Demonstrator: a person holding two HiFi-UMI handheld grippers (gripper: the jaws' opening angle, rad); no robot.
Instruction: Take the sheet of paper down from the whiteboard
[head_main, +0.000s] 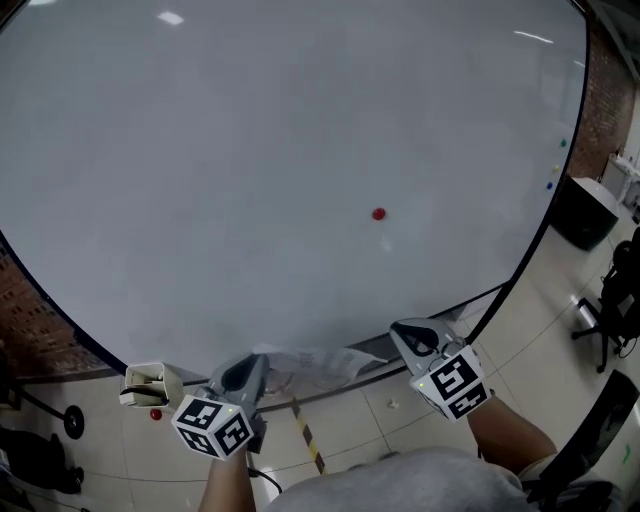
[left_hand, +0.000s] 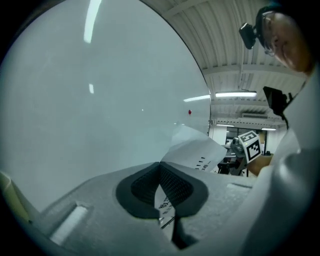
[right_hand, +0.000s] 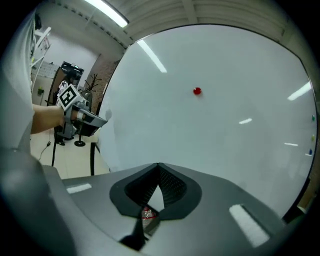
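Observation:
The whiteboard (head_main: 250, 150) fills the head view, with one red magnet (head_main: 378, 213) on it. Below its bottom edge, a crumpled white sheet of paper (head_main: 318, 362) hangs between my two grippers, off the board. My left gripper (head_main: 250, 368) is shut on the sheet's left end. In the left gripper view the printed sheet (left_hand: 196, 150) runs out of the shut jaws (left_hand: 160, 165). My right gripper (head_main: 408, 332) is at the sheet's right end, its jaws shut (right_hand: 159, 166). A white sliver, which looks like paper, shows between the pads. The red magnet (right_hand: 197, 91) shows ahead.
A small white holder (head_main: 150, 385) is mounted at the board's lower left. A yellow-and-black tape strip (head_main: 305, 435) lies on the tiled floor. A black box (head_main: 585, 210) and an office chair (head_main: 612, 295) stand to the right. Small coloured magnets (head_main: 553, 170) dot the board's right edge.

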